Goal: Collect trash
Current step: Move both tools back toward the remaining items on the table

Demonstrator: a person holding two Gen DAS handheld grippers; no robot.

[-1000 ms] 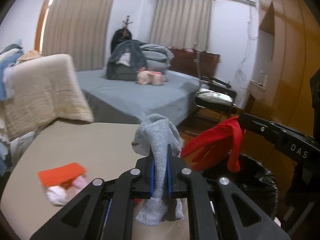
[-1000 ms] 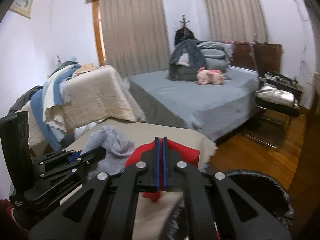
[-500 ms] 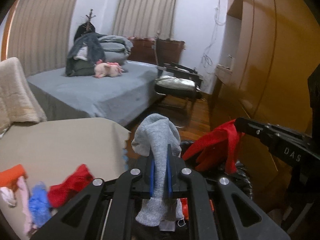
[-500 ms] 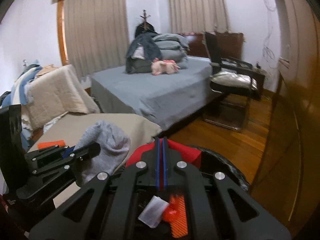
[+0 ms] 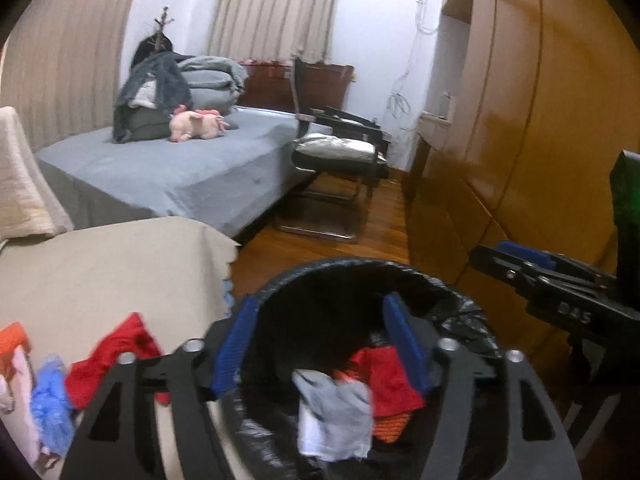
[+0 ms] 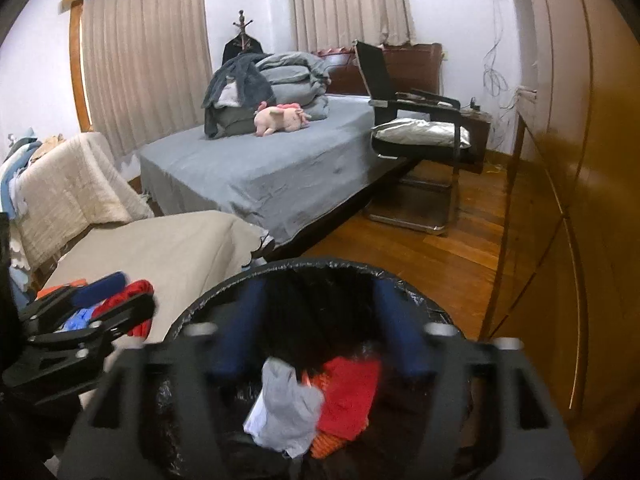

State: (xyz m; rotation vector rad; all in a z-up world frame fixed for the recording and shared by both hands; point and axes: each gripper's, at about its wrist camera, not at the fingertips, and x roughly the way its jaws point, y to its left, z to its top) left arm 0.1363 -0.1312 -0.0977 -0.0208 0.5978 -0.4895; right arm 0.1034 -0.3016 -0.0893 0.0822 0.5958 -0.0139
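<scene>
A black-lined trash bin (image 5: pixel 360 272) (image 6: pixel 320 268) stands on the floor by the table. A grey cloth (image 5: pixel 336 412) (image 6: pixel 286 412) and a red cloth (image 5: pixel 384 376) (image 6: pixel 348 392) lie inside it. My left gripper (image 5: pixel 320 344) is open and empty over the bin; it also shows in the right wrist view (image 6: pixel 112 296). My right gripper (image 6: pixel 320 328) is open and empty over the bin; it also shows in the left wrist view (image 5: pixel 516 260). A red cloth (image 5: pixel 116 356) (image 6: pixel 128 300), a blue piece (image 5: pixel 50 404) and an orange piece (image 5: pixel 12 340) lie on the beige table (image 5: pixel 100 272).
A grey bed (image 6: pixel 272 168) with piled bedding and a pink plush toy (image 6: pixel 280 118) stands behind the table. A black chair (image 6: pixel 416 132) stands on the wooden floor. A wooden wardrobe (image 6: pixel 580 160) runs along the right. A beige blanket (image 6: pixel 68 184) hangs at the left.
Both grippers have opened over the bin. The grey cloth and the red cloth have dropped from them into the bin.
</scene>
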